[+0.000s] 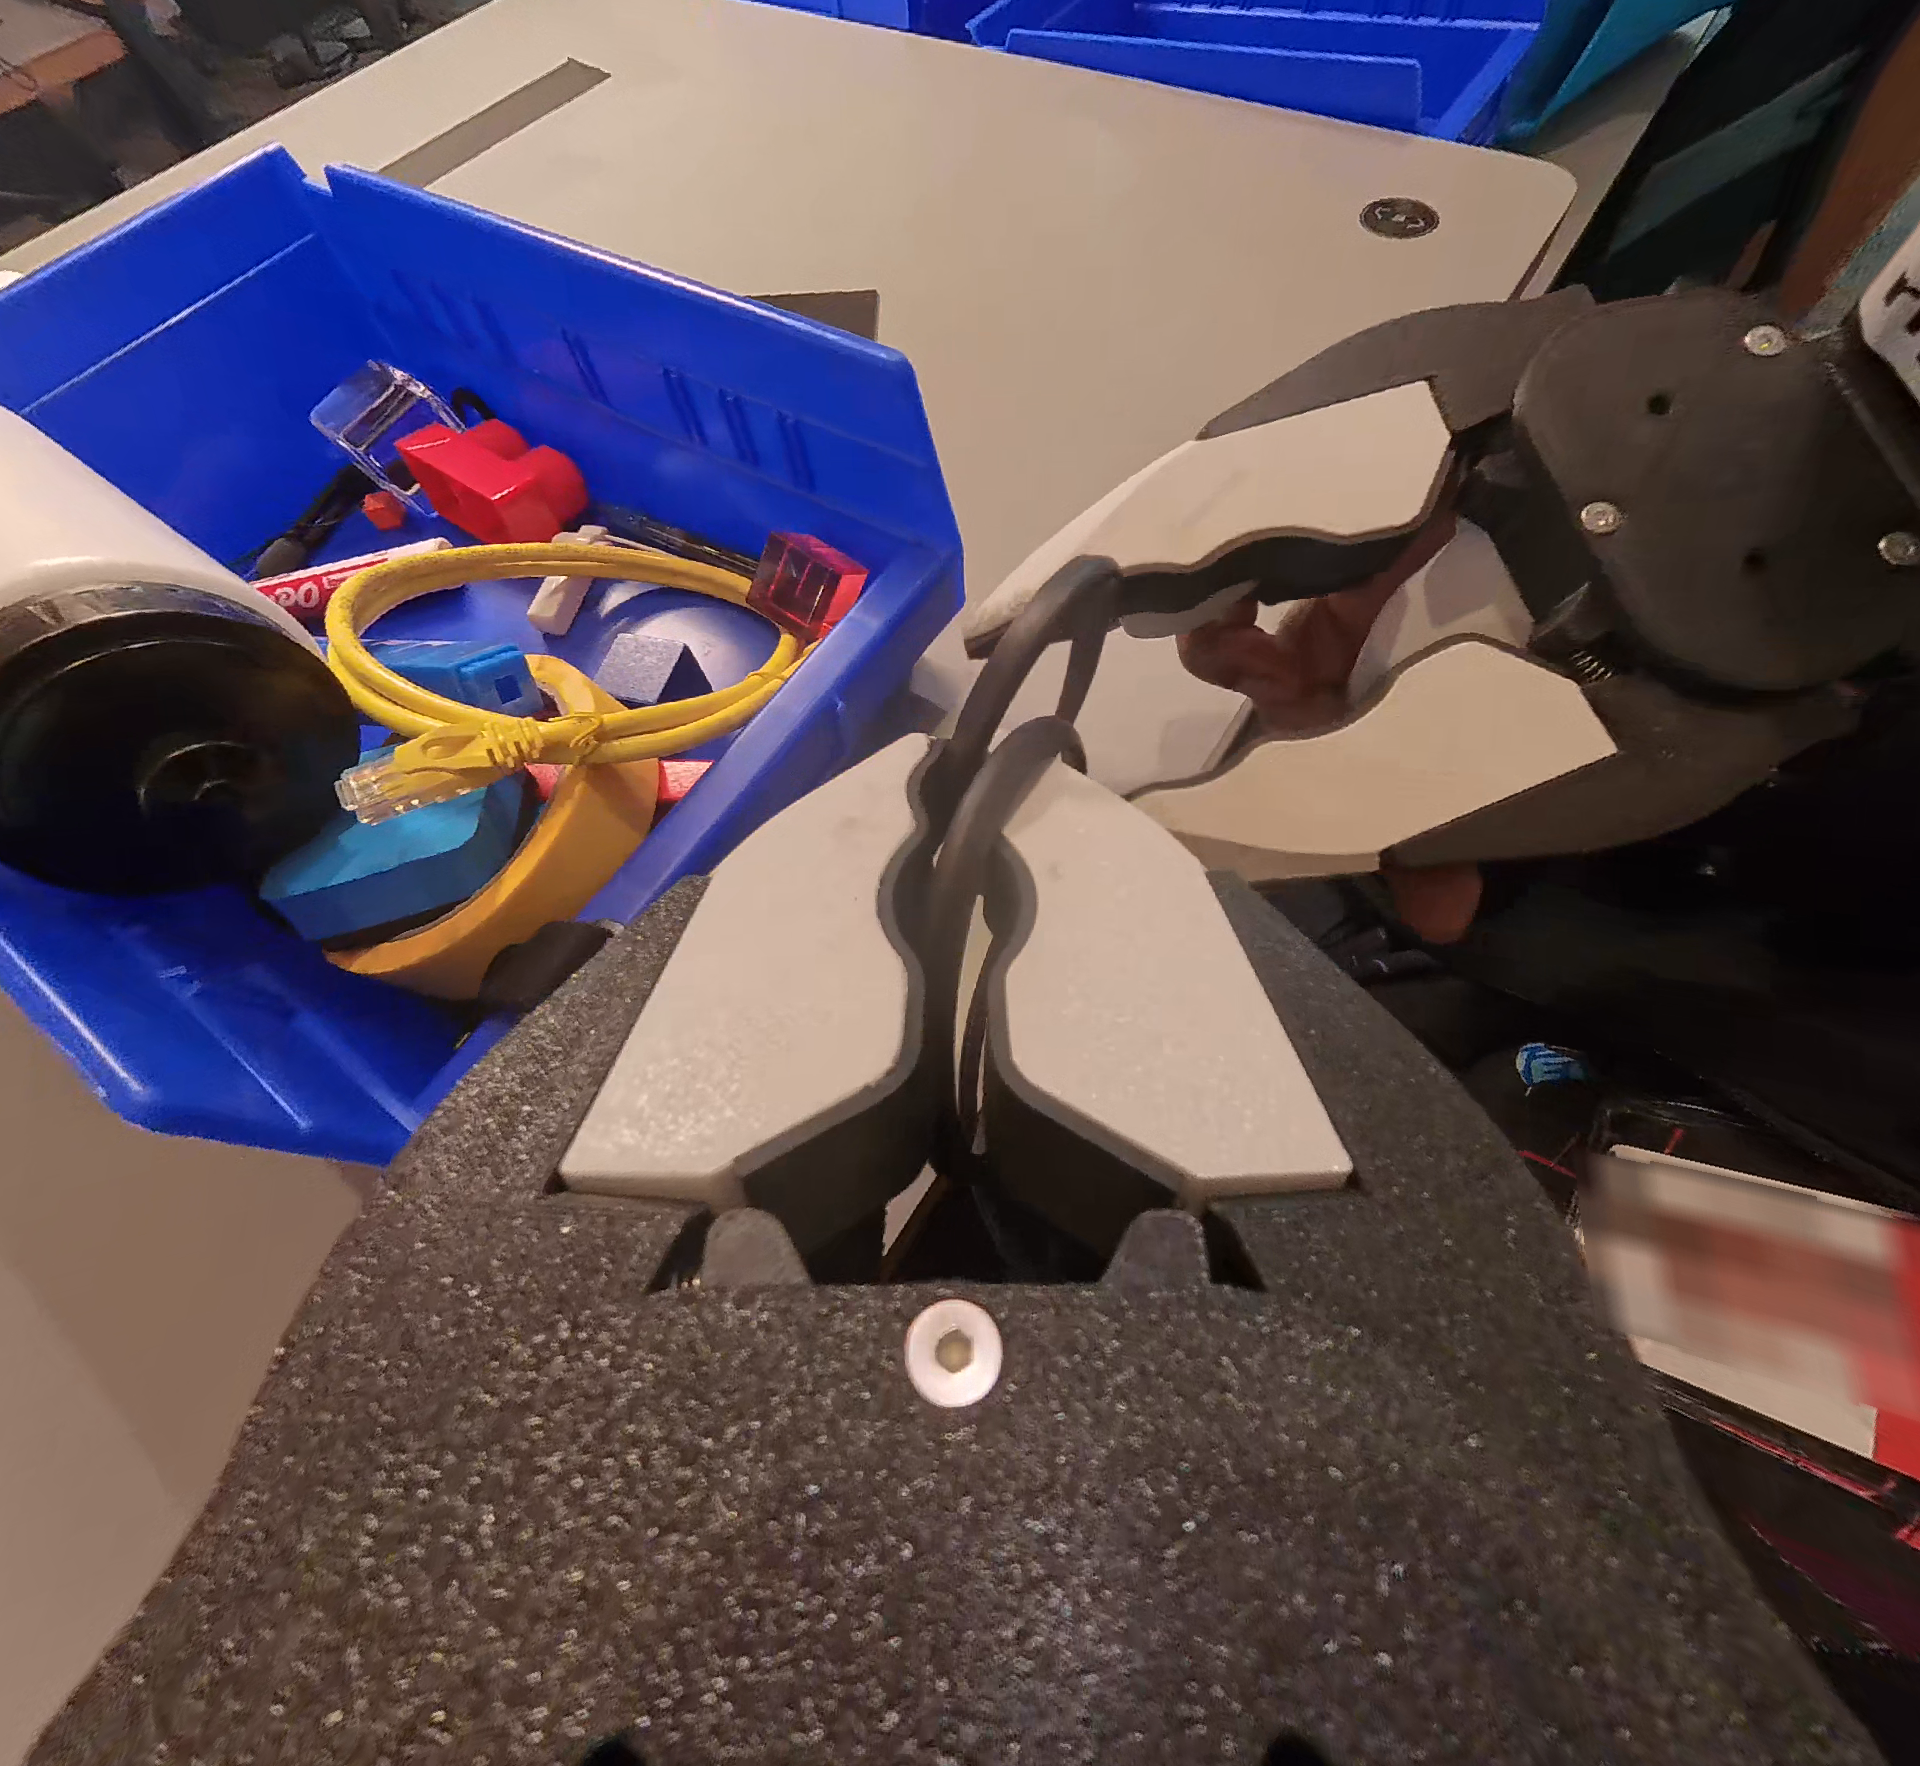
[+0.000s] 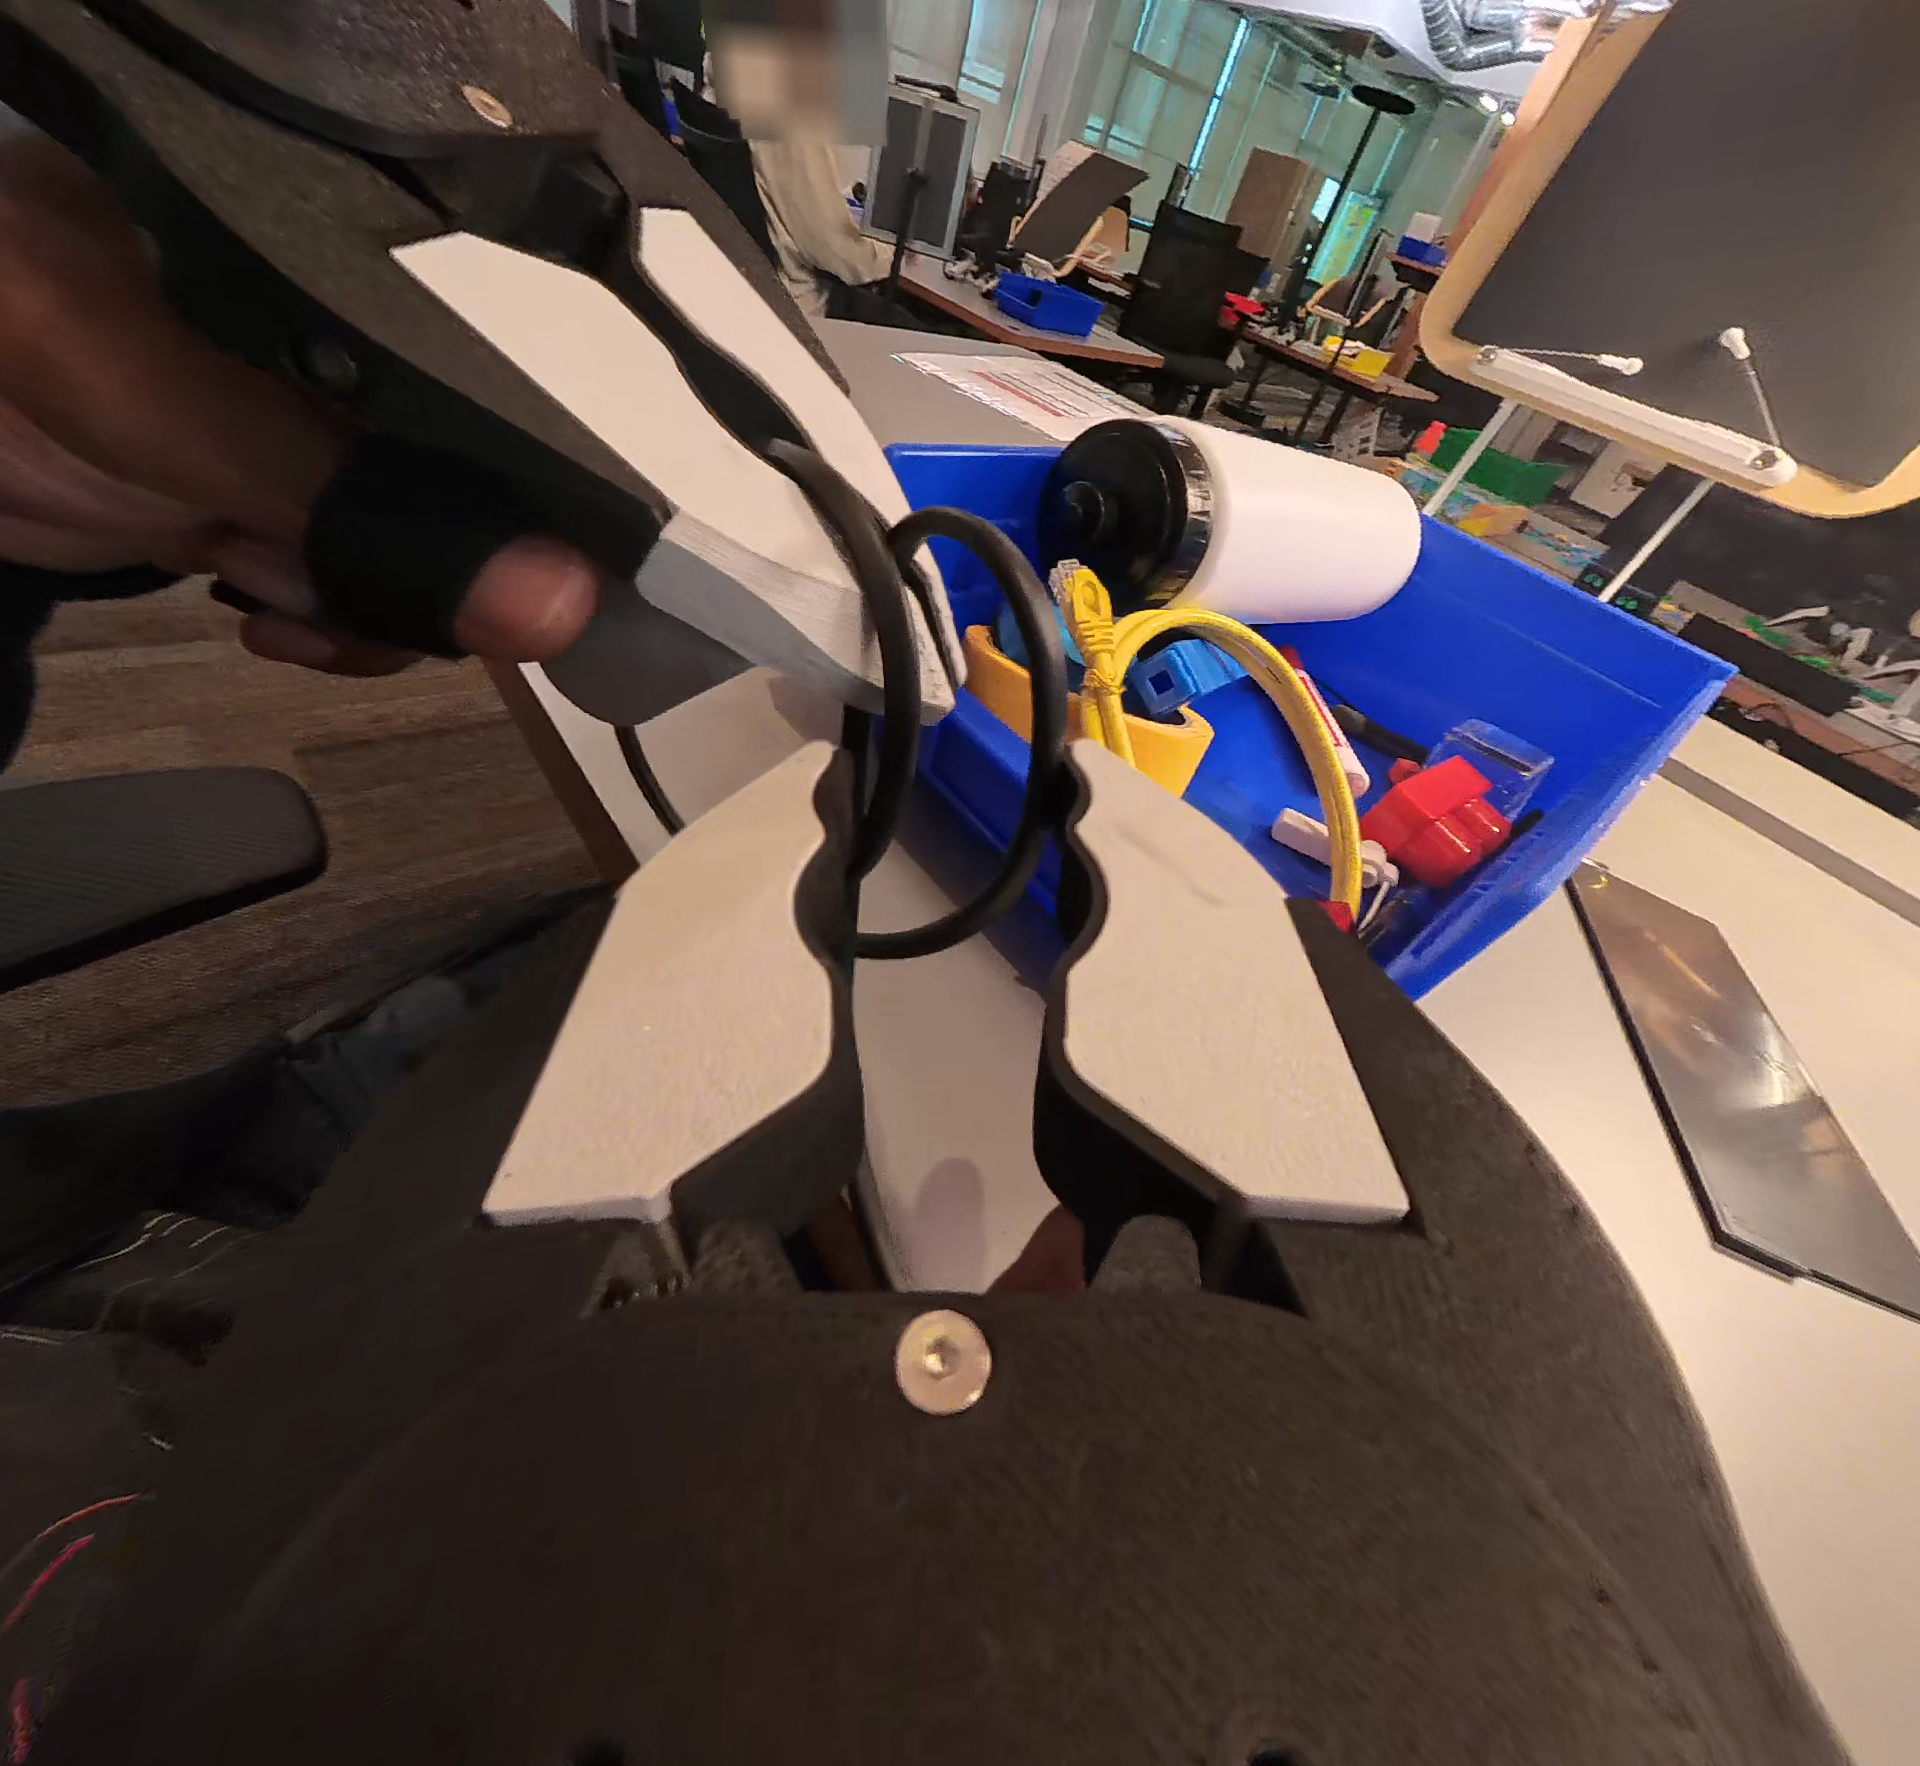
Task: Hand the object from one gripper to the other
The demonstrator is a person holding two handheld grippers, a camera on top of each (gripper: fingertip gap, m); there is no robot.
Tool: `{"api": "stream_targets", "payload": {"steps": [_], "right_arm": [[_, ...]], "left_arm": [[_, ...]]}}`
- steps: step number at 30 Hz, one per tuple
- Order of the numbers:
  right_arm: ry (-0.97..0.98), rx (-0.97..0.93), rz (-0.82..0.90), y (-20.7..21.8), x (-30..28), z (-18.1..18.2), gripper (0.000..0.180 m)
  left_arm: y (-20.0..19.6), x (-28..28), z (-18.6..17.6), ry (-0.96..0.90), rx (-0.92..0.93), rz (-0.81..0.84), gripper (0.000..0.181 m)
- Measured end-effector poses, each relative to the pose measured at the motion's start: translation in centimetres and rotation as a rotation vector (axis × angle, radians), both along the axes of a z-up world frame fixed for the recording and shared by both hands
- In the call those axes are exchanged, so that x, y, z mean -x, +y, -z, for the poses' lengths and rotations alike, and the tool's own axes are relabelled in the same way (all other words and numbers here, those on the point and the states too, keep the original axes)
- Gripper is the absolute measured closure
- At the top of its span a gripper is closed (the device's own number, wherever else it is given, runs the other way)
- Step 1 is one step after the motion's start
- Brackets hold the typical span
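Observation:
A coiled black cable is the object. My left gripper is shut on it, with the loops sticking out past its tips. My right gripper comes in from the right with its jaws apart around the cable's upper loop. In the right wrist view the right gripper is open, and the cable hangs between its fingers without being pinched. The left gripper reaches in from the upper left, clamped on the cable.
A blue bin on the grey table holds a yellow network cable, a red block, yellow tape and small parts. A white bottle with a black lid lies across the bin's rim. More blue bins stand at the back.

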State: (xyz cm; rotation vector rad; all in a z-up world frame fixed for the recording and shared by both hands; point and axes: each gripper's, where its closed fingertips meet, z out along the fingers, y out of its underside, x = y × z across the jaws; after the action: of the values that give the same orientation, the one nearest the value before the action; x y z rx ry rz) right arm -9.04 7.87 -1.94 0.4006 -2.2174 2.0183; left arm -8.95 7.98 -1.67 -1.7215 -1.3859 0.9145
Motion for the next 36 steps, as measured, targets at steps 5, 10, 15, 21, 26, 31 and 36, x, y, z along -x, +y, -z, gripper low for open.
{"api": "stream_targets", "payload": {"steps": [5, 10, 15, 21, 26, 31, 36], "right_arm": [[0.011, -0.002, -0.008, 0.1, 0.0, 0.1, 0.173], [-0.02, -0.026, -0.028, -0.1, -0.1, 0.6, 0.175], [-0.166, -0.024, -0.074, 0.3, 0.5, 0.0, 0.175], [-0.494, 0.033, -0.164, 1.0, 2.7, -1.6, 0.175], [-0.714, 0.097, -0.218, 1.7, 4.8, -2.9, 0.175], [-0.825, 0.165, -0.255, 2.5, 6.2, -4.2, 0.175], [-0.916, 0.255, -0.32, 3.6, 6.9, -5.7, 0.175]], "left_arm": [[-0.1, 0.0, 0.1, -0.006, -0.006, -0.005, 0.176], [-0.4, -0.1, 0.6, -0.023, 0.004, -0.008, 0.176], [-0.5, -0.4, 0.2, 0.001, -0.051, 0.025, 0.164], [-1.0, -1.5, -2.4, 0.145, -0.282, 0.145, 0.132], [-2.4, -1.2, -2.0, 0.156, -0.424, 0.144, 0.113], [-0.6, -1.0, -0.5, 0.069, -0.355, 0.191, 0.11], [2.2, -0.9, 0.8, -0.002, -0.405, 0.31, 0.111]]}}
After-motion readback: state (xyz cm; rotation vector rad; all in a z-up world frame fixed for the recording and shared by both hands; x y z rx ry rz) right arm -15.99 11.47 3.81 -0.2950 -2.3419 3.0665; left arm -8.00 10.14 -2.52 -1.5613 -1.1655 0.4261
